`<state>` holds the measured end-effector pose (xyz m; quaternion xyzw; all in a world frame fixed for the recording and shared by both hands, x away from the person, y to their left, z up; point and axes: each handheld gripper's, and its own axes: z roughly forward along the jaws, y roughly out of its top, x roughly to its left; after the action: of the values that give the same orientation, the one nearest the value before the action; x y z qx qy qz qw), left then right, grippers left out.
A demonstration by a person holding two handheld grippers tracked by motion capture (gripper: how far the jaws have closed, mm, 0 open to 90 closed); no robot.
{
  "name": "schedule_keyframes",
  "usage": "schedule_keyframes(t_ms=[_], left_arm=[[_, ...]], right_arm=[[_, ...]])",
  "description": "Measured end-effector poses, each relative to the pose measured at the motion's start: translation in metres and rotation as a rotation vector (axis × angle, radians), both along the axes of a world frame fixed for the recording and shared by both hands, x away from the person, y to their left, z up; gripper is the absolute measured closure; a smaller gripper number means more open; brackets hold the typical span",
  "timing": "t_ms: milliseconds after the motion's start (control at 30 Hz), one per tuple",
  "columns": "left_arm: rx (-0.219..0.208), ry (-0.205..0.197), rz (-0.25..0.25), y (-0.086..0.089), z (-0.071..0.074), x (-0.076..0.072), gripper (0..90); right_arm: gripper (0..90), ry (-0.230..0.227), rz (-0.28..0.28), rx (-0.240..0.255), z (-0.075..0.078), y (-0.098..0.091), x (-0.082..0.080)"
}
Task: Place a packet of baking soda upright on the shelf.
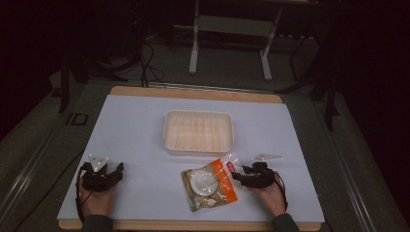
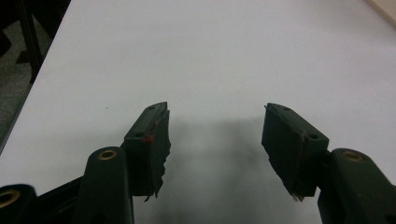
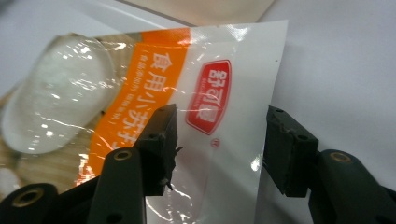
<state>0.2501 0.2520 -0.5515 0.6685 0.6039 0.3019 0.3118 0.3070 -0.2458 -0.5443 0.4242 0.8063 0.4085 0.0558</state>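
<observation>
Scene: a counter [image 1: 145, 130] under a white sheet, with a packet [image 1: 211, 184] near the front edge right of centre and a cream tray [image 1: 198, 132] just beyond it, toward the far side.
Packet: a flat, glossy pouch with an orange band, a red logo and a clear window; it lies on the counter, not lifted, its right end reaching toward the right tool.
Tray: empty as far as can be seen, with a ribbed floor; it sits near the packet's far edge but apart from it.
Right tool [image 3: 219, 140]: jaws spread, straddling the packet's white end seal; one jaw lies over the film, the other just off its right edge; nothing is gripped.
Left tool [image 2: 215, 140]: jaws spread over bare sheet at the near left, well apart from packet and tray; released.
Risk, slip: closing on the thin slick seal alone may let the pouch slide out or droop, since the contents sit toward its left.
Risk, crease: a jaw pressing down on the film could buckle or push the packet instead of catching it.
Risk, snag: the worn, ragged jaw pads may catch the film.
Hard to make out: whether the left jaw touches the film; the packet's contents behind glare; its printed text.
Cut off: the person's forearms at the near edge; the dark room beyond the counter.
</observation>
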Motion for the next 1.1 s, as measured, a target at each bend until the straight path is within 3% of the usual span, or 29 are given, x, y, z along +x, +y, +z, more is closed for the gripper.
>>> schedule_keyframes(t_ms=[233,300,467,600,900,1100], left_arm=[[0.001,0.001,0.000,0.000,0.000,0.000,41.5],[0.002,0.002,0.000,0.000,0.000,0.000,41.4],[0.005,0.004,-0.002,0.000,0.000,0.000,41.4],[0.006,0.004,-0.002,-0.001,0.000,0.000,41.4],[0.012,0.006,-0.003,-0.001,0.000,0.000,41.4],[0.016,0.004,-0.004,-0.002,0.000,0.000,41.6]], right_arm=[[50.3,0.031,0.044,0.100,0.006,-0.001,-0.001],[51.1,0.034,0.055,0.096,0.006,0.001,-0.002],[52.4,0.056,0.106,0.031,0.001,0.012,-0.001],[52.7,0.079,0.109,0.062,0.002,0.015,0.003],[61.0,0.131,0.087,0.082,0.001,0.018,0.013],[74.1,0.164,0.120,0.075,0.000,0.020,0.014]])
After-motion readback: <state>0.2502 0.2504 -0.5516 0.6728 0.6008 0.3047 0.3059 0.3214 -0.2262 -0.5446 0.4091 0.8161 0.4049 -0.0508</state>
